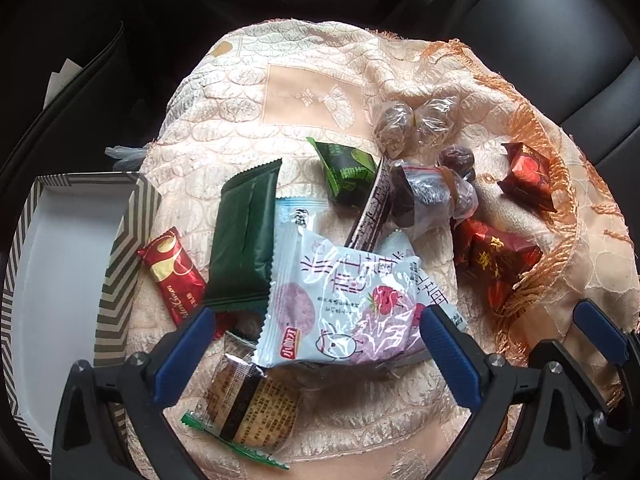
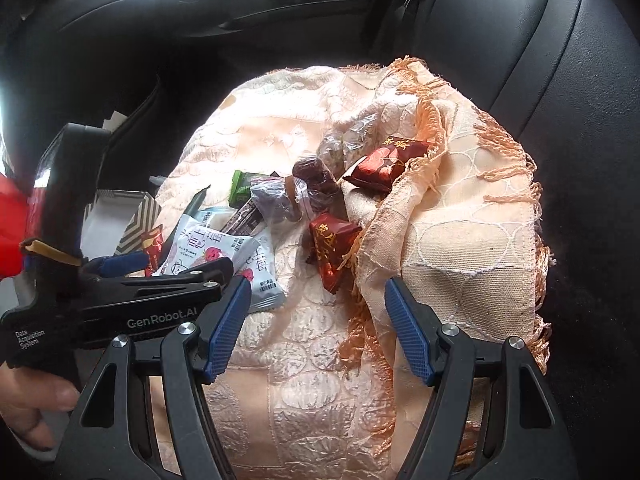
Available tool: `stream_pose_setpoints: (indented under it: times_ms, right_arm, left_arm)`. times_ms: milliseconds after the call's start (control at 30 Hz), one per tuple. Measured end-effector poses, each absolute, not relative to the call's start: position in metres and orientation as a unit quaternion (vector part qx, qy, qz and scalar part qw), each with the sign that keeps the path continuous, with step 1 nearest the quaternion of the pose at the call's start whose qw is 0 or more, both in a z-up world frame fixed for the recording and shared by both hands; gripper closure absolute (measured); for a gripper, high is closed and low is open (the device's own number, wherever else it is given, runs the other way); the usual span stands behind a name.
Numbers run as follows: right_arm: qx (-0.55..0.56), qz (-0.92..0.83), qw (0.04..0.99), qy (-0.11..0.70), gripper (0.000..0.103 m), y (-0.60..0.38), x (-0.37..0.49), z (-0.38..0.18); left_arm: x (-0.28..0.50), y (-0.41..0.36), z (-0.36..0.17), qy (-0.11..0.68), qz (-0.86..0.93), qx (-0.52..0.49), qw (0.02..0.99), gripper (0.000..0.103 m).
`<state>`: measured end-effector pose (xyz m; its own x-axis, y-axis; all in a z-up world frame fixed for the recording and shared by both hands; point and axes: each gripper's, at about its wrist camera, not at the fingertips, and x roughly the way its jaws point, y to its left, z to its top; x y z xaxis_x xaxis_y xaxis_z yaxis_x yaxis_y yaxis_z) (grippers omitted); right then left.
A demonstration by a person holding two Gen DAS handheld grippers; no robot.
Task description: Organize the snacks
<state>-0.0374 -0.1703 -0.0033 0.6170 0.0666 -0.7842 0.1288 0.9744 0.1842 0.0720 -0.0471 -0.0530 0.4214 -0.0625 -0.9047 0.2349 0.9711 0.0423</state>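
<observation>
The left gripper (image 1: 316,332) is spread wide and holds nothing, a blue pad on each side of the pale strawberry packet (image 1: 344,304) at the near edge of the pile. The right gripper (image 2: 318,320) also stands apart and empty, above bare cloth just beside a red candy (image 2: 334,246).

The black car seat (image 2: 540,60) carries a peach fringed cloth (image 1: 280,92), with the snacks heaped on it. At the cloth's left edge sits a striped box (image 1: 132,248), its white inside showing. Next to the box lie a dark green packet (image 1: 244,236) and a small red bar (image 1: 174,276). A biscuit in clear wrap (image 1: 248,404) lies nearest the left gripper. Farther back are a green candy (image 1: 344,172), bagged dates (image 1: 432,192), clear-wrapped sweets (image 1: 412,120) and another red candy (image 1: 526,176).
</observation>
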Motion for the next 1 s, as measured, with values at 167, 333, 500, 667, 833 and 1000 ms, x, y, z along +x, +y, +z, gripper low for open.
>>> stream_pose_setpoints:
  times_ms: [167,333,500,667,833,1000]
  right_arm:
    - [0.118,-0.020,0.893,0.433,0.033,-0.173,-0.039,-0.002]
    - [0.111,-0.021,0.892,0.438,0.033,-0.171,-0.037,-0.004]
    - [0.108,-0.021,0.888,0.446,0.033,-0.169,-0.032,-0.007]
    - [0.100,-0.001,0.878,0.468,0.033,-0.161,-0.019,-0.013]
    - [0.059,0.033,0.861,0.504,0.033,-0.137,0.006,-0.024]
    - [0.001,0.074,0.844,0.531,0.033,-0.108,0.026,-0.037]
  left_arm:
    - [0.074,-0.048,-0.056,0.533,-0.089,0.082,0.838,0.002]
    - [0.076,-0.045,-0.059,0.536,-0.096,0.076,0.835,0.028]
    - [0.072,-0.034,-0.051,0.527,-0.100,0.059,0.842,0.047]
    - [0.061,-0.017,-0.040,0.513,-0.087,0.059,0.852,0.050]
    - [0.051,0.006,-0.029,0.507,-0.073,0.048,0.858,0.051]
    - [0.046,0.019,-0.021,0.499,-0.063,0.044,0.863,0.051]
